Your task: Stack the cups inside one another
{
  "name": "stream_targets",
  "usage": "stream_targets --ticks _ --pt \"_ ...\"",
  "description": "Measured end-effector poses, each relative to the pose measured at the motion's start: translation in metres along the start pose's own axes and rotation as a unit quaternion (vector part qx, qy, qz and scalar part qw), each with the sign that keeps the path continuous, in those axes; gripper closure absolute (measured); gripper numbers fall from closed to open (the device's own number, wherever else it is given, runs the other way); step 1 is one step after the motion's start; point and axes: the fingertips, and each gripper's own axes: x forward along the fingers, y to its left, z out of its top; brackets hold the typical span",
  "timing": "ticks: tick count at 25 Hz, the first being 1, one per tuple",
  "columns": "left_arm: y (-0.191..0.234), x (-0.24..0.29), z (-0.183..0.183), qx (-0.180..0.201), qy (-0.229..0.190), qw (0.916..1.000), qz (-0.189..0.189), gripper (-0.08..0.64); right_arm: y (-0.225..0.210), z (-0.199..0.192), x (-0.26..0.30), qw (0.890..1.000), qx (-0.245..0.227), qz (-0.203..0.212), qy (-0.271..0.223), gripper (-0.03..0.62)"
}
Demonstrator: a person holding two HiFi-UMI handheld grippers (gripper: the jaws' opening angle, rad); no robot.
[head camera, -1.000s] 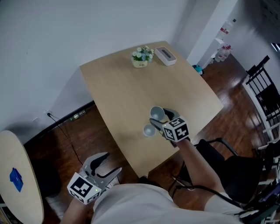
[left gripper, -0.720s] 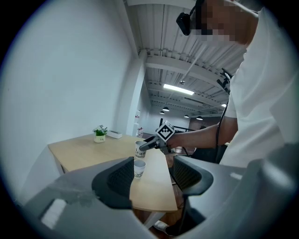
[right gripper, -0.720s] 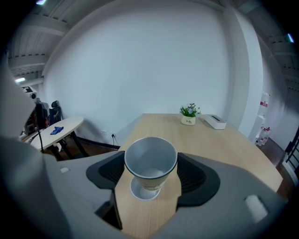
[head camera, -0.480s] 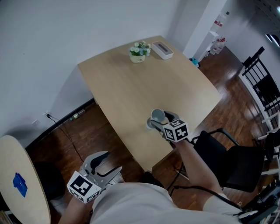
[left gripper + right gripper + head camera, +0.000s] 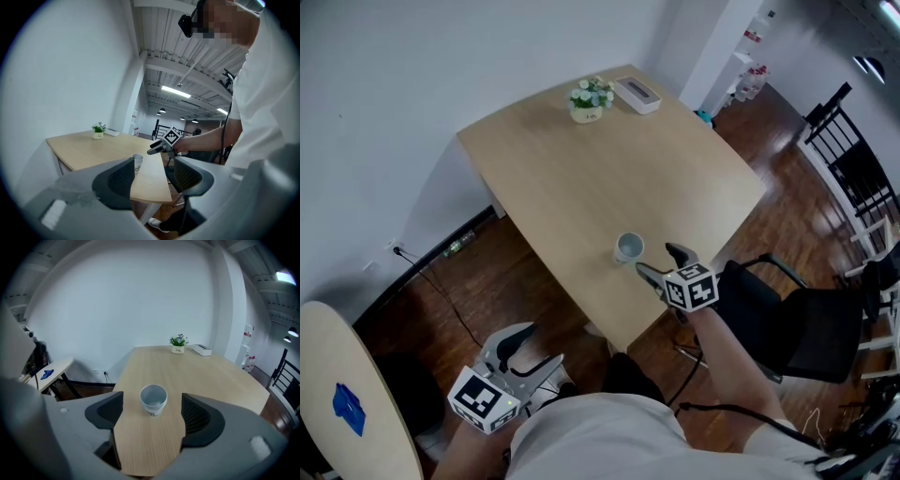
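Our right gripper (image 5: 658,261) gapes empty just below the centre-frame cup (image 5: 629,247), left gripper (image 5: 536,352) equally open, empty, lower left.

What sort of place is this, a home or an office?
Likely an office or meeting room: a plain table with a small plant, a black chair, and overhead strip lights.

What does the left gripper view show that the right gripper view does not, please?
Only the left gripper view shows the right claw from outside. It is open beside the cup and not touching it. This view also shows the person's arm and the ceiling lights. Only the right gripper view shows the cup's hollow inside from above, and a round side table at left. Both show the cup upright on the table, with the plant and white box at its far end.
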Motion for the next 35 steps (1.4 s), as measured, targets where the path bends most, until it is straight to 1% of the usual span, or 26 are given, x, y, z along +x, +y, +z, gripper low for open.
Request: stream_targets --ticks 2,4,7,11,14,17,19,21,24,27,31,35 --pt "-0.004 0.002 -0.011 -0.008 0.001 0.9998 -0.019 0.280 0.017 -0.014 -0.026 1.000 -0.001 0.000 0.007 0.209" --pt "-0.011 0.005 -0.022 -0.009 0.006 0.9993 -0.035 0.281 0.042 -0.030 -0.052 1.000 -0.010 0.007 0.019 0.209" --pt "-0.027 0.008 -0.031 -0.002 0.011 0.9989 -0.046 0.281 0.083 -0.053 -0.091 0.999 -0.027 0.035 0.032 0.209" --pt "-0.059 0.017 -0.036 -0.003 0.009 0.9984 -0.057 0.281 0.123 -0.077 -0.138 0.997 -0.022 0.069 0.028 0.209" --pt "-0.091 0.026 -0.034 0.001 0.007 0.9979 -0.065 0.281 0.138 -0.098 -0.177 0.997 -0.007 0.071 0.005 0.209" --pt "-0.135 0.039 -0.031 0.011 0.004 0.9971 -0.075 0.281 0.139 -0.130 -0.218 0.998 0.013 0.067 -0.011 0.209" --pt "-0.161 0.047 -0.027 0.024 0.003 0.9965 -0.080 0.281 0.136 -0.150 -0.246 0.998 0.024 0.062 -0.019 0.209" --pt "-0.183 0.052 -0.024 0.033 -0.001 0.9966 -0.076 0.281 0.133 -0.171 -0.272 0.997 0.037 0.058 -0.025 0.209" --pt "-0.217 0.050 -0.026 0.033 -0.011 0.9975 -0.062 0.281 0.130 -0.206 -0.310 0.997 0.046 0.056 -0.029 0.209" --pt "-0.248 0.040 -0.040 0.032 -0.008 0.9983 -0.048 0.281 0.137 -0.231 -0.339 0.995 0.054 0.071 -0.042 0.209" --pt "-0.274 0.021 -0.067 0.025 0.003 0.9994 -0.023 0.281 0.153 -0.258 -0.359 0.993 0.061 0.087 -0.054 0.212" --pt "-0.288 0.001 -0.081 0.018 0.013 0.9997 0.000 0.281 0.173 -0.274 -0.368 0.992 0.056 0.103 -0.055 0.213"
